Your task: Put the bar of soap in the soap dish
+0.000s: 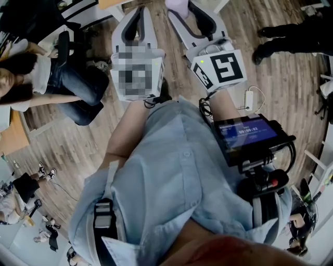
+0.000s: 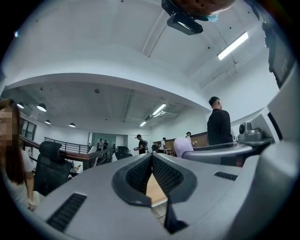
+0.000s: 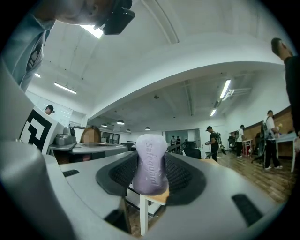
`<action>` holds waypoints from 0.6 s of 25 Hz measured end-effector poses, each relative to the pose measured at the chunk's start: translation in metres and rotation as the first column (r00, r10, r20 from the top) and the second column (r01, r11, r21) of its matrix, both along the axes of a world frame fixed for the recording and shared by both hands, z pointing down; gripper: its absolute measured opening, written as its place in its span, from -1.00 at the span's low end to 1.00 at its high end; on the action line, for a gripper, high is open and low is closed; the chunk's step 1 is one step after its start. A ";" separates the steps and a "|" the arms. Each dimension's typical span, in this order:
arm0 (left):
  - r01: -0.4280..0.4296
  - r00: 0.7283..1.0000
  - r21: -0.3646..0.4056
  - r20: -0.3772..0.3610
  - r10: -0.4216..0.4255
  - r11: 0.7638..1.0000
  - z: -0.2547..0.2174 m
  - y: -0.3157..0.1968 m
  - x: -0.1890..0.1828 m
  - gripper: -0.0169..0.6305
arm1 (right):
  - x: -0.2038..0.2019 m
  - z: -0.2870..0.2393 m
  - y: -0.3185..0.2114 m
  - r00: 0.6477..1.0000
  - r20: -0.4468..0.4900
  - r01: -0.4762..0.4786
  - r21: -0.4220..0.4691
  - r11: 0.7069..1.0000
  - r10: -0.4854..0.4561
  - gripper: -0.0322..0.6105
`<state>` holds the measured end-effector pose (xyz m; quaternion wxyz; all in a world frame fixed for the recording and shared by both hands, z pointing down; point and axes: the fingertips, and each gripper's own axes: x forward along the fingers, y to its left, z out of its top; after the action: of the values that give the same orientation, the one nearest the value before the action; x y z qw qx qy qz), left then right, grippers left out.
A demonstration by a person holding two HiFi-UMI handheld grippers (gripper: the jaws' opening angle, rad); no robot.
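A lilac bar of soap (image 3: 150, 164) with raised lettering stands on end between the black pads, and my right gripper (image 3: 150, 159) is shut on it. In the head view the right gripper (image 1: 183, 6) reaches the top edge, where the soap (image 1: 178, 5) just shows. My left gripper (image 2: 151, 157) is shut, its tips meeting with nothing between them; in the head view the left gripper (image 1: 139, 10) lies beside the right one. From the left gripper view the soap (image 2: 182, 146) shows off to the right. No soap dish is in view.
Both grippers point out over a wooden floor (image 1: 171, 72) in an open office. A seated person (image 1: 31, 78) is at the left and someone's feet (image 1: 291, 36) at the top right. A small wooden table (image 3: 157, 199) stands ahead. Several people stand farther off.
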<state>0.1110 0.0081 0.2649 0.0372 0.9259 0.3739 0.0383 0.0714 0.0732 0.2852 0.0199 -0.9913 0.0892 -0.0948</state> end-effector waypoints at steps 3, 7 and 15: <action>-0.002 1.000 -0.001 0.017 0.002 1.000 0.005 0.000 -0.004 -0.92 | -0.005 0.004 0.001 1.000 0.013 -0.005 0.016 1.000 0.005 -0.33; -0.016 1.000 -0.001 0.012 0.016 1.000 0.005 0.005 -0.006 -0.92 | -0.005 0.006 0.004 1.000 0.012 -0.015 0.020 1.000 0.015 -0.32; -0.013 0.999 0.028 0.042 0.011 1.000 0.015 -0.001 0.001 -0.92 | -0.004 0.013 0.005 0.998 0.061 -0.028 0.012 1.000 0.028 -0.32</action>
<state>0.1116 0.0075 0.2797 0.0316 0.9231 0.3780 0.0633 0.0676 0.0781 0.2983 0.0301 -0.9890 0.0752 -0.1238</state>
